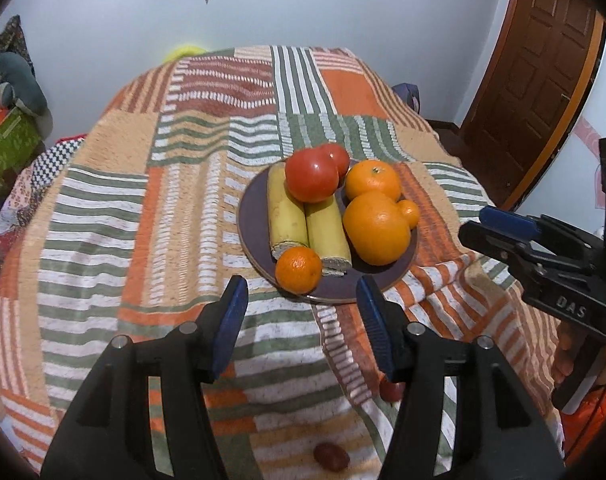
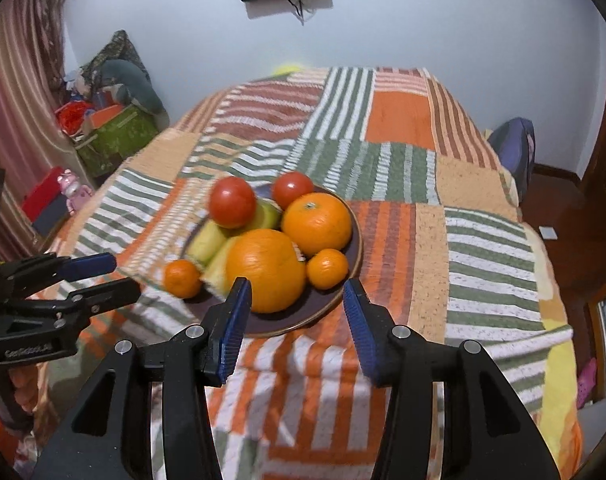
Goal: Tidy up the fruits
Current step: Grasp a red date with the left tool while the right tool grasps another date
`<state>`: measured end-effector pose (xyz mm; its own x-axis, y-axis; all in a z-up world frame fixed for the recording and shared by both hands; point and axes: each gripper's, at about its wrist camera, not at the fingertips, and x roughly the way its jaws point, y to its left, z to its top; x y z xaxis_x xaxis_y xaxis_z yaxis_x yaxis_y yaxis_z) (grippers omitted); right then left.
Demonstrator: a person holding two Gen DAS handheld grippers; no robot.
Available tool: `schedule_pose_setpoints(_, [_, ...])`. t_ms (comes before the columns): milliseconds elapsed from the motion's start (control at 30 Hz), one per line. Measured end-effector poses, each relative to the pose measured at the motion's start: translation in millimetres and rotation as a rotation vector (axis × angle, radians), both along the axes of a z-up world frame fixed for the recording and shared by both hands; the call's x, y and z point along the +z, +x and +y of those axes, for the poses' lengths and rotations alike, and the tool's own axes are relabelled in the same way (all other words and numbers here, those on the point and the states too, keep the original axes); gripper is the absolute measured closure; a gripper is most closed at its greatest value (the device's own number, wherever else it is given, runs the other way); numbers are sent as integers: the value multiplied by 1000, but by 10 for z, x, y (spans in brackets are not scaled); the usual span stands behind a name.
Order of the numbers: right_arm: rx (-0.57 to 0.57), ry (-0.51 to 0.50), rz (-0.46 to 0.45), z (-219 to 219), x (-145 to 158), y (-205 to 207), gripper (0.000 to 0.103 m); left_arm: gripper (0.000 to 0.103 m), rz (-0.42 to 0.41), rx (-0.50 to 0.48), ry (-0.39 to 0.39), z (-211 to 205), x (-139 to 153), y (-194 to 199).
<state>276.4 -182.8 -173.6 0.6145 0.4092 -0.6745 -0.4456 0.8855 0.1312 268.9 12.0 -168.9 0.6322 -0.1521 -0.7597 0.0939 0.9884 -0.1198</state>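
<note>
A dark purple plate sits on the striped cloth and holds two tomatoes, two bananas, two big oranges and two small mandarins. My left gripper is open and empty just in front of the plate's near rim. My right gripper is open and empty, its tips at the plate's near rim by the big orange. Each gripper shows in the other's view: the right one, the left one.
A patchwork striped cloth covers the table. A small dark red fruit lies on the cloth near me, another behind my right finger. Green boxes and clutter stand at the left, a wooden door at the right.
</note>
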Motion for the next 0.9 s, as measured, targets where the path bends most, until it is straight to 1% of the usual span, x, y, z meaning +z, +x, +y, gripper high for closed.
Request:
schedule_pose_setpoints(100, [9, -1, -17, 23, 81, -168, 58, 46, -18, 5, 3, 25, 89, -145])
schedule_pose_setpoints(167, [14, -3, -25, 42, 110, -275, 55, 44, -26, 10, 5, 48, 130, -246])
schedule_pose_setpoints(200, [16, -6, -27, 53, 114, -309, 54, 44, -30, 12, 10, 61, 147, -300])
schedule_pose_setpoints(400, [34, -12, -7, 135, 42, -520, 54, 44, -28, 13, 33, 129, 154, -574])
schedule_pose_setpoints(633, [71, -27, 57, 277, -208, -674, 54, 44, 22, 3, 39, 163, -49, -748])
schedule_pose_setpoints(900, [105, -8, 155, 453, -546, -628, 54, 44, 63, -9, 19, 125, -288, -842])
